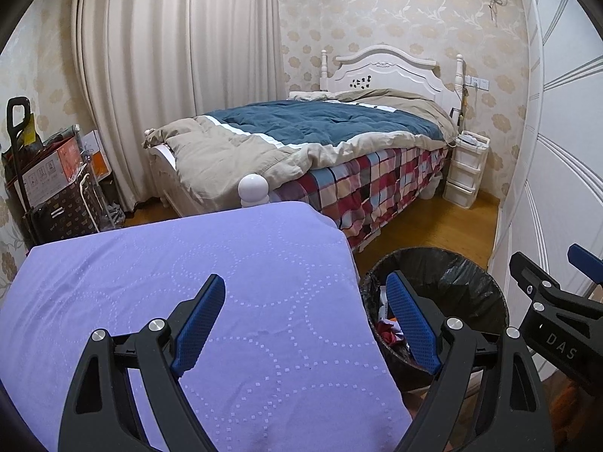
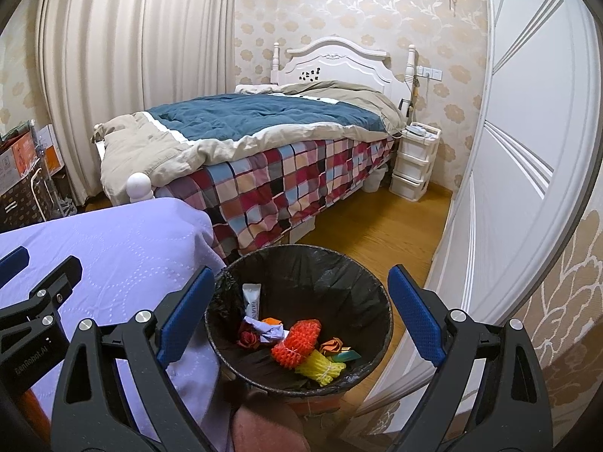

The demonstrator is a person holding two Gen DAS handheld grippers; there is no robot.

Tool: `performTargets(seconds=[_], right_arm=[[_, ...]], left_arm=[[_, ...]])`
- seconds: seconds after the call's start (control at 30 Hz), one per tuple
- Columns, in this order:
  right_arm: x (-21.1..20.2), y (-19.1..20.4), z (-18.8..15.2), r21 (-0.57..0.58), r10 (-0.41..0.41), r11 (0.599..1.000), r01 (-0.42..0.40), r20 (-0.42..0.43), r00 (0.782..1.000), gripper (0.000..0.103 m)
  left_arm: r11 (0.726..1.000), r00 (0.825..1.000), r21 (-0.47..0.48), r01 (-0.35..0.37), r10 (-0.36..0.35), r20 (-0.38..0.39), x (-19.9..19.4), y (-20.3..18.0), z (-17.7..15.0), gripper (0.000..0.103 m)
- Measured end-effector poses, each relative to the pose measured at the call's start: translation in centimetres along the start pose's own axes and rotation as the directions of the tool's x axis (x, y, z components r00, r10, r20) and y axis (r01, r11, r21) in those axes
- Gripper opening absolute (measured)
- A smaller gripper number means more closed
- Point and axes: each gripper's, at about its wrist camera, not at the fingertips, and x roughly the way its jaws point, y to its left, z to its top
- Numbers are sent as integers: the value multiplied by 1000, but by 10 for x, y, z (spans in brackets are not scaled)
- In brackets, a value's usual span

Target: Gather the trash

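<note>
Trash bin (image 2: 301,324) is sitting on the floor right beside the purple-covered worktop (image 2: 124,248), black liner holding an orange foam net (image 2: 297,342), yellow net (image 2: 320,367), white tube (image 2: 251,301). Both the left gripper (image 1: 307,324) and right gripper (image 2: 301,318) are hanging wide open, empty.

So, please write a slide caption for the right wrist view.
Open right tongs above the black-lined bin holding collected trash beside a purple-covered table.
</note>
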Motion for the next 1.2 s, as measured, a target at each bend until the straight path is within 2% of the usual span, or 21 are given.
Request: performTargets(seconds=[1.2], right_arm=[[0,1,0,-3,0,1000,0,0,1000,91]], left_arm=[[1000,1000,-3,3,-3,-12,2,4,-8,84]])
